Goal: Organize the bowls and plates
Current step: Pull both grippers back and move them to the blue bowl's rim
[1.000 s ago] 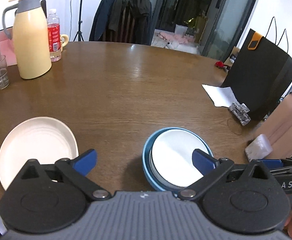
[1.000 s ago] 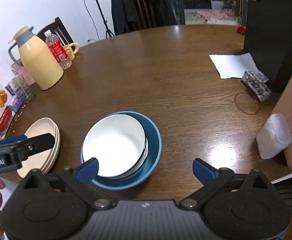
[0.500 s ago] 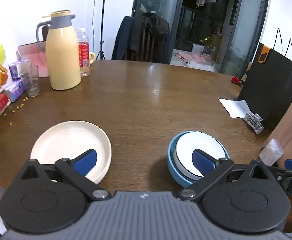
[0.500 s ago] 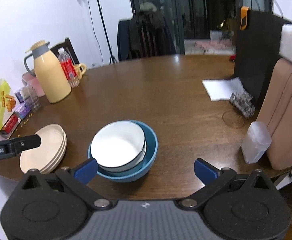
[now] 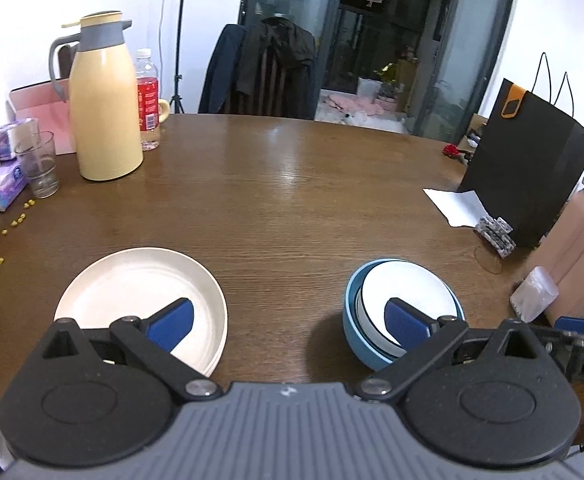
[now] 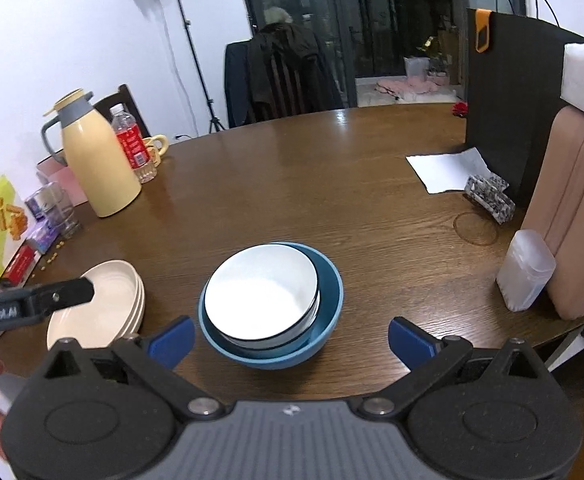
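So I'm looking at the white bowl [image 6: 260,295] sitting nested inside the blue bowl [image 6: 324,312], lower middle of the right wrist frame, near the table [image 6: 332,184] edge. The cream plates [image 6: 103,312] are stacking up at lower left, just beside the bowls but not touching. I'm holding the right gripper [image 6: 289,338] spread wide and empty in front of the bowls, and the left gripper [image 5: 287,320] is gaping too, gripping nothing. The yellow thermos [image 5: 101,100] is standing upper left.

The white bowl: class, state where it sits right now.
In the right wrist view the white bowl sits nested inside the blue bowl near the table's front edge, right of the stacked cream plates.
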`<state>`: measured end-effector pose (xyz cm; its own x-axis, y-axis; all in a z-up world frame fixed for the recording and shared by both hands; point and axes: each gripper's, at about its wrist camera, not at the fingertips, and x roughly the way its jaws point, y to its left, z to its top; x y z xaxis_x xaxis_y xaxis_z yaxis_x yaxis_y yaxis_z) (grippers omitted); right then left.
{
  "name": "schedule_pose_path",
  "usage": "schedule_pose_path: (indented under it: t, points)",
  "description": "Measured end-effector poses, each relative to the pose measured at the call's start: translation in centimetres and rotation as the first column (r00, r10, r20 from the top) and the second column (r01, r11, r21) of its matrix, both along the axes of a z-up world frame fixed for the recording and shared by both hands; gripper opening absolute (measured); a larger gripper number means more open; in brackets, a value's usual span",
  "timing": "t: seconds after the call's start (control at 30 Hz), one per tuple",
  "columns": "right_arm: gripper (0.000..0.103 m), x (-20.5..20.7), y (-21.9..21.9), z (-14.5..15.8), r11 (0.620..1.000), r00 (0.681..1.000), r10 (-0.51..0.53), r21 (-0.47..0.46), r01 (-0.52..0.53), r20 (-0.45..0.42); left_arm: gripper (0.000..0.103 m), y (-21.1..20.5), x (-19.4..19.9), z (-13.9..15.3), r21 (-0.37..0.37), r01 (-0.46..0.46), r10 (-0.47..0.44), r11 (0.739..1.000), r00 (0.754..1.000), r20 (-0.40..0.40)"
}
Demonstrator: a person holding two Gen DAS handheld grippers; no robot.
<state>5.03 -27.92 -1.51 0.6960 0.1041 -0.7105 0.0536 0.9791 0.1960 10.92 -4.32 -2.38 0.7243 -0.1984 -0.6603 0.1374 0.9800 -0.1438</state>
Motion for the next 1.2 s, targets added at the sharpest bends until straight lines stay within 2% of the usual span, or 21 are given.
schedule_pose_path:
  t: [0.2, 0.37, 0.63, 0.8, 1.2]
  points:
    - [0.103, 1.4, -0.2, -1.1, 0.990, 0.993, -0.087, 0.108, 0.095, -0.083, 0.103, 1.7, 1.5, -0.8, -0.002, 0.027, -0.027, 1.000, 0.999, -0.044]
    - [0.103, 2.2, -0.4, -2.4, 0.976, 0.984, -0.103, 0.176, 0.128, -0.143, 0.103, 1.7, 2.7, -1.4, -0.009, 0.054, -0.054, 0.999, 0.996, -0.077]
    - [0.103, 5.5, -1.5, -3.7, 0.985, 0.975, -0.095, 0.124, 0.121, -0.202, 0.103, 0.0, 6.2, -3.1, -0.040, 0.057, -0.064, 0.998, 0.983, -0.174]
    - [0.101, 8.3, -3.2, -4.7, 0.989, 0.967, -0.065, 0.114, 0.095, -0.247, 0.103, -1.7, 7.9, -3.9, -0.046, 0.049, -0.057, 0.998, 0.976, -0.208]
    - [0.095, 13.8, -5.4, -9.2, 0.990, 0.922, 0.048, 0.142, 0.007, -0.384, 0.103, -6.4, 11.8, -7.6, -0.039, 0.057, -0.067, 0.998, 0.924, -0.377]
